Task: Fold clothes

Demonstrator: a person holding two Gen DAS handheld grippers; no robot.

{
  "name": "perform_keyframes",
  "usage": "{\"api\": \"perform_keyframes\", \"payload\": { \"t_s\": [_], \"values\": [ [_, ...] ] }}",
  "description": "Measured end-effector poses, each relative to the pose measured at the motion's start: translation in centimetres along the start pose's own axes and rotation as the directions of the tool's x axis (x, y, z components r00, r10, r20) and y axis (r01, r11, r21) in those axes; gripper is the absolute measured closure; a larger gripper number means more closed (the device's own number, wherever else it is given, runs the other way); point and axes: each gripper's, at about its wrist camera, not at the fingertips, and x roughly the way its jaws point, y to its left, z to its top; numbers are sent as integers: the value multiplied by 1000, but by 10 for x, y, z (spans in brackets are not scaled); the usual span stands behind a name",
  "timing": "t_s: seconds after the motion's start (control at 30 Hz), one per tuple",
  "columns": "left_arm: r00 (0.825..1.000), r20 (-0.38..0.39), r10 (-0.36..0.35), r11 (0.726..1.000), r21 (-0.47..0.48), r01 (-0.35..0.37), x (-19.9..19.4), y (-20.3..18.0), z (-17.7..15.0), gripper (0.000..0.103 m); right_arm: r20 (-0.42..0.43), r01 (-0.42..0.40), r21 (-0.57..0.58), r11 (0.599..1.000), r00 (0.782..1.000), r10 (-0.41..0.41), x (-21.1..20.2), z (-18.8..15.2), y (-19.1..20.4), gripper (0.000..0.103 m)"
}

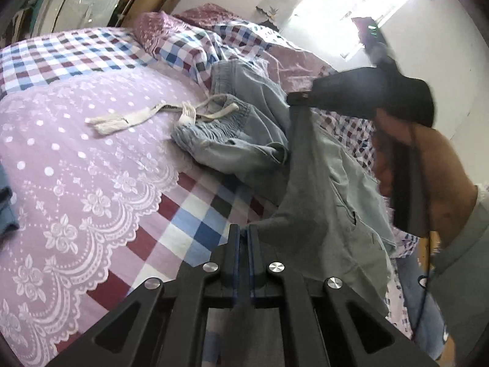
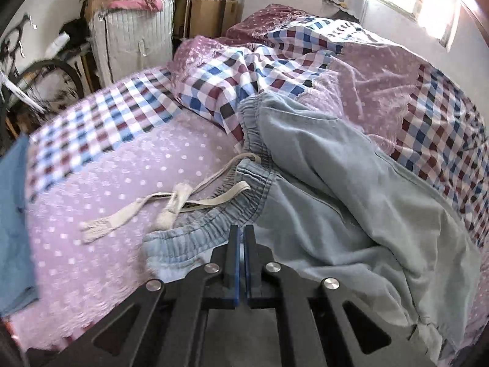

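ok, left wrist view: left gripper (image 1: pixel 243 235) clamped on the pale trousers (image 1: pixel 241 128) hem, lifted off the bed (image 1: pixel 76 153). right wrist view: right gripper (image 2: pixel 241 235) was closed at the waistband (image 2: pixel 214 217), probably pinching it. keep the cloth taut, raise both evenly.

1. The left gripper (image 1: pixel 243 235) is shut on the edge of the light blue pants (image 1: pixel 330 189).
2. The right gripper (image 1: pixel 295 98) pinches the same cloth higher up.
3. The white drawstring (image 1: pixel 146 116) lies on the pink bedspread (image 1: pixel 76 159).
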Motion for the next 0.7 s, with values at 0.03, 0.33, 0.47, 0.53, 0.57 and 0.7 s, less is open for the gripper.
{"api": "perform_keyframes", "payload": {
  "t_s": [0.03, 0.33, 0.47, 0.53, 0.57, 0.7],
  "values": [
    [1000, -21, 21, 1000, -2, -21, 4, 2, -1, 100, -15, 13, -5, 1000, 1000, -13, 14, -1, 3, 103],
    [988, -113, 102, 989, -93, -112, 23, 22, 1, 99, 23, 34, 39, 999, 999, -35, 7, -14, -3, 72],
    [994, -100, 36, 978, -203, -56, 16, 38, 10, 99, 154, 5, 127, 992, 988, -25, -67, -35, -35, 41],
    [995, -99, 2, 979, -202, -22, 13, 37, 13, 90, 195, 8, 155, 988, 980, -38, -104, -58, -51, 33],
    [994, -107, -19, 984, -180, -1, 13, 36, 15, 83, 208, 10, 169, 986, 977, -45, -119, -72, -59, 33],
    [985, -165, -55, 998, -27, 51, 21, 14, 16, 52, 236, -11, 272, 962, 970, -56, -165, -140, -93, 32]
  ]
}}
